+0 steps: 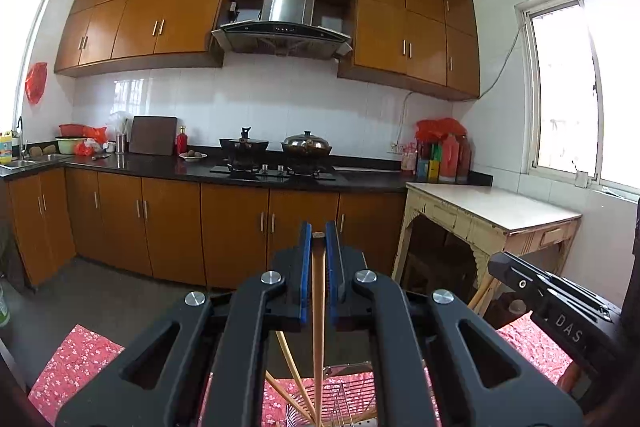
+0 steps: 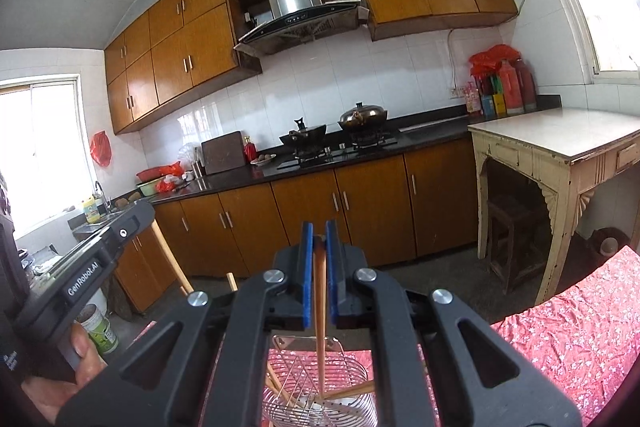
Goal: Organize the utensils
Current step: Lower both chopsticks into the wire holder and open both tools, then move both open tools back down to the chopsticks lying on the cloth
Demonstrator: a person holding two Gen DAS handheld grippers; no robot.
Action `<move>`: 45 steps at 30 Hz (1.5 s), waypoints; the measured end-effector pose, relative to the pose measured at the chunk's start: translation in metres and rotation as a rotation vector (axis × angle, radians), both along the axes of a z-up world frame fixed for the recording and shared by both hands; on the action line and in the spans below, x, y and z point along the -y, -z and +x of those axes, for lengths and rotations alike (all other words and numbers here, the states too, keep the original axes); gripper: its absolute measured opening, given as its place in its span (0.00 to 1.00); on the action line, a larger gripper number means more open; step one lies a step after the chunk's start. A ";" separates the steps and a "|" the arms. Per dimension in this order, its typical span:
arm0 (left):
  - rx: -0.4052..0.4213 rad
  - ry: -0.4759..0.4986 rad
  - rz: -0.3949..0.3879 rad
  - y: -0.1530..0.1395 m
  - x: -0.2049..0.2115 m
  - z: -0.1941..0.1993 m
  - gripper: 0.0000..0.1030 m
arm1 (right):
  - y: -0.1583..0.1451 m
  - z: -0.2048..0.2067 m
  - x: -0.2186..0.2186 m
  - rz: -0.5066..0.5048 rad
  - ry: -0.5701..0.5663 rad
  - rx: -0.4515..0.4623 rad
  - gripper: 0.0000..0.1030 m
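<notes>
My left gripper (image 1: 318, 231) is shut on a wooden chopstick (image 1: 317, 327) that hangs straight down between its blue pads toward a wire utensil basket (image 1: 344, 403) at the bottom edge. My right gripper (image 2: 319, 233) is shut on another wooden chopstick (image 2: 320, 331), whose lower end reaches down into the round wire basket (image 2: 352, 379). Several more chopsticks (image 2: 280, 387) lean inside that basket. The basket stands on a red floral cloth (image 2: 580, 339). The left gripper's body (image 2: 96, 267) shows at the left of the right wrist view.
A red floral cloth (image 1: 76, 359) covers the table below both grippers. The kitchen counter (image 1: 192, 167) with a stove and two pots (image 1: 306, 145) runs along the far wall. A cream side table (image 1: 492, 203) stands at the right with a stool under it.
</notes>
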State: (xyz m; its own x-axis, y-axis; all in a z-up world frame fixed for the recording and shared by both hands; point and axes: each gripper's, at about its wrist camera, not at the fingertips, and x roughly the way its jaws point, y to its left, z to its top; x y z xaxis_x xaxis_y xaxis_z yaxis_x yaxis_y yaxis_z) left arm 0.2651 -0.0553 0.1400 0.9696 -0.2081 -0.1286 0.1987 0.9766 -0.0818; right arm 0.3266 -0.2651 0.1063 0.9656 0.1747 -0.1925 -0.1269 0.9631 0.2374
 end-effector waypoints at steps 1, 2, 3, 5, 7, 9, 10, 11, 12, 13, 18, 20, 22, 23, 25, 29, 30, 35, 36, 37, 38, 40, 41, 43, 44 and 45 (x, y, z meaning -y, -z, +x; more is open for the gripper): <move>-0.003 -0.001 0.001 0.000 0.000 0.002 0.07 | 0.001 0.002 -0.001 -0.007 0.004 -0.010 0.07; -0.009 -0.003 0.005 0.000 0.000 0.003 0.07 | 0.002 0.003 -0.002 -0.018 0.007 -0.024 0.07; -0.017 -0.013 0.011 0.000 0.000 0.005 0.07 | 0.002 0.004 -0.003 -0.024 0.013 -0.033 0.08; -0.027 -0.028 0.010 -0.001 -0.004 0.006 0.07 | 0.004 0.002 -0.002 -0.036 0.036 -0.044 0.20; -0.033 -0.042 0.006 -0.003 -0.011 0.004 0.10 | 0.004 -0.004 0.002 -0.033 0.049 -0.034 0.33; -0.037 -0.061 0.004 -0.005 -0.019 0.002 0.18 | 0.004 -0.011 0.006 -0.037 0.057 -0.032 0.34; -0.037 -0.071 0.005 -0.005 -0.023 -0.002 0.22 | 0.005 -0.017 0.009 -0.039 0.064 -0.032 0.34; -0.036 -0.081 0.007 -0.005 -0.028 -0.005 0.24 | 0.006 -0.022 0.013 -0.040 0.073 -0.035 0.34; -0.034 -0.085 0.010 -0.005 -0.032 -0.010 0.24 | 0.007 -0.025 0.015 -0.040 0.078 -0.038 0.34; -0.034 -0.088 0.013 -0.004 -0.035 -0.013 0.25 | 0.008 -0.030 0.018 -0.038 0.080 -0.042 0.34; -0.065 -0.127 0.019 0.008 -0.063 -0.036 0.26 | 0.023 -0.068 0.029 -0.045 0.091 -0.067 0.34; -0.086 -0.133 0.013 0.016 -0.074 -0.045 0.29 | 0.033 -0.083 0.032 -0.047 0.091 -0.089 0.34; -0.106 -0.143 0.010 0.028 -0.083 -0.056 0.33 | 0.047 -0.096 0.034 -0.051 0.094 -0.118 0.34; -0.122 -0.145 0.010 0.036 -0.088 -0.061 0.33 | 0.057 -0.102 0.035 -0.052 0.093 -0.145 0.34; -0.168 -0.144 0.011 0.055 -0.095 -0.071 0.34 | 0.076 -0.109 0.035 -0.049 0.094 -0.190 0.34; -0.253 -0.146 0.039 0.092 -0.098 -0.078 0.35 | 0.124 -0.116 0.035 -0.043 0.093 -0.313 0.34; -0.280 -0.141 0.048 0.104 -0.097 -0.079 0.36 | 0.135 -0.116 0.034 -0.043 0.093 -0.339 0.34; -0.404 -0.114 0.065 0.154 -0.090 -0.084 0.37 | 0.192 -0.120 0.025 -0.055 0.073 -0.483 0.27; -0.422 -0.110 0.067 0.160 -0.088 -0.086 0.37 | 0.198 -0.120 0.023 -0.058 0.068 -0.501 0.26; -0.456 -0.101 0.069 0.170 -0.086 -0.085 0.37 | 0.207 -0.120 0.021 -0.062 0.059 -0.525 0.24; -0.477 -0.094 0.068 0.177 -0.085 -0.087 0.37 | 0.217 -0.119 0.018 -0.066 0.045 -0.555 0.22; -0.513 -0.073 0.070 0.189 -0.080 -0.088 0.37 | 0.232 -0.119 0.010 -0.076 0.022 -0.600 0.19; -0.518 -0.069 0.076 0.192 -0.078 -0.089 0.37 | 0.237 -0.119 0.007 -0.082 0.016 -0.615 0.19; -0.528 -0.057 0.092 0.198 -0.072 -0.092 0.37 | 0.247 -0.119 0.002 -0.091 0.005 -0.641 0.18; -0.535 -0.048 0.096 0.201 -0.069 -0.093 0.37 | 0.251 -0.118 0.000 -0.095 0.006 -0.653 0.18; -0.543 -0.041 0.096 0.204 -0.067 -0.094 0.37 | 0.254 -0.118 -0.001 -0.095 0.005 -0.662 0.18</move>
